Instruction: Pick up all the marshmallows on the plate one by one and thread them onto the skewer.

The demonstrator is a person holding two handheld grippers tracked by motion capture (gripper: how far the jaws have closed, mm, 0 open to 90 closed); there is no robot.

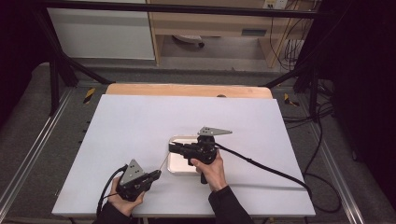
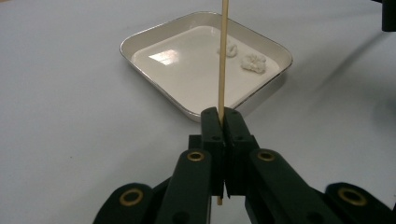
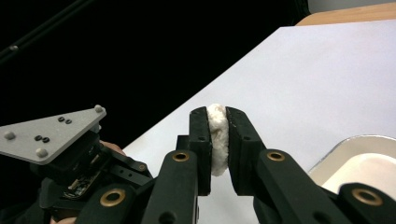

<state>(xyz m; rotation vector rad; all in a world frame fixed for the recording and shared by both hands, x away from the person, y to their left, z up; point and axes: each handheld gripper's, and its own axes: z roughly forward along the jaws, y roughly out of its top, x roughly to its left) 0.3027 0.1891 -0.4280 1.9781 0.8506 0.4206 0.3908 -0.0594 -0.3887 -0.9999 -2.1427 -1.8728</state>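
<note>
My left gripper (image 2: 222,114) is shut on a thin wooden skewer (image 2: 222,56), which points up and away over a shallow white tray (image 2: 187,70). Two white soft lumps (image 2: 253,63) lie in the tray's far corner. In the high view the left gripper (image 1: 158,174) sits near the table's front, and its skewer (image 1: 164,163) slants toward the tray (image 1: 180,164). My right gripper (image 3: 217,114) is shut on another white soft lump (image 3: 217,135), held level. From above, the right gripper (image 1: 171,148) hovers over the tray's left rim and points left.
A white board (image 1: 140,126) covers the wooden table (image 1: 187,89). The right gripper's cable (image 1: 261,165) trails off to the right over the board. The left gripper (image 3: 70,154) with its grey plate sits low at the left of the right gripper view. Dark frame bars stand at both sides.
</note>
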